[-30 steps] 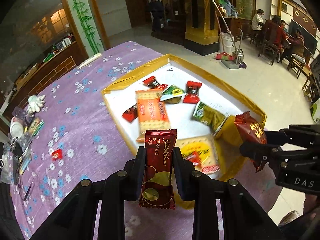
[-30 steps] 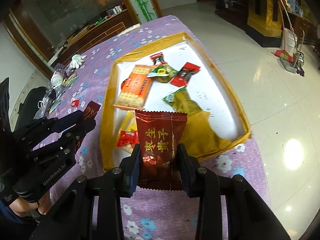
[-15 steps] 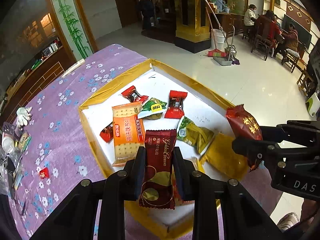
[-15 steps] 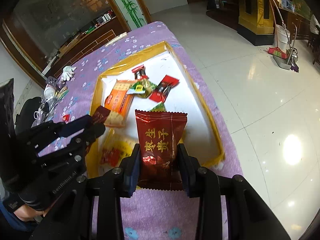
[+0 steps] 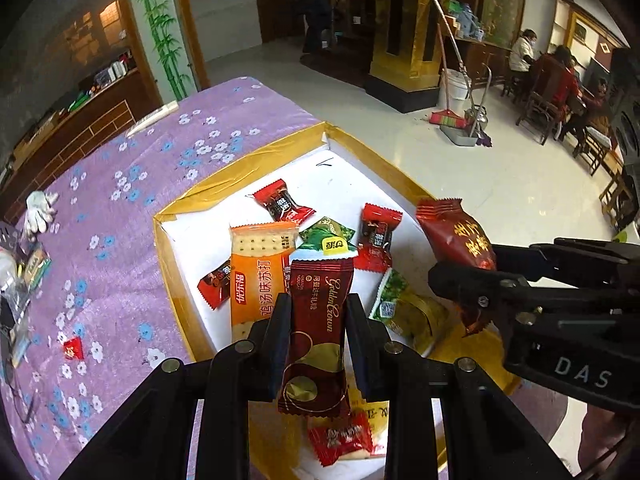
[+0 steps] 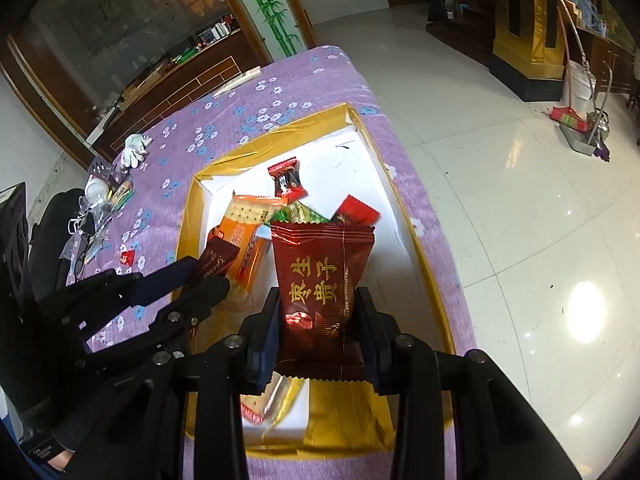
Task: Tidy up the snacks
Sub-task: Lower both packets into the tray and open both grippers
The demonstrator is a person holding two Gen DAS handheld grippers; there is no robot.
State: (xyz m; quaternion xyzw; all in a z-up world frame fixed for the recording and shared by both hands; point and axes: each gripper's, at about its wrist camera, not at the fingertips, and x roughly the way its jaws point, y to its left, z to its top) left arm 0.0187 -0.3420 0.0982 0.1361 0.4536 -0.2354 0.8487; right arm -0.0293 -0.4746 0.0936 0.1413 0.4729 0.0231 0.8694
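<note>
My left gripper (image 5: 316,312) is shut on a dark red Golden Crown bar (image 5: 318,336), held upright above the near end of the gold-edged white tray (image 5: 256,168). My right gripper (image 6: 318,312) is shut on a dark red packet with gold characters (image 6: 322,280), also over the tray (image 6: 280,132). Each gripper shows in the other's view: the right one (image 5: 460,276) at the right, the left one (image 6: 208,268) at the left. In the tray lie an orange cracker pack (image 5: 260,276), red candies (image 5: 282,204), green packets (image 5: 404,312) and a yellow pack under my fingers.
The tray sits on a purple flowered tablecloth (image 5: 100,240) near the table's right edge, with tiled floor (image 6: 500,200) beyond. A small red candy (image 5: 73,348), a white glove (image 5: 38,212) and clutter lie at the left. Several people sit far back right.
Both grippers have moved forward over the tray with their packets still held. The tray's snacks now lie closer beneath the fingers; the grips look the same.
</note>
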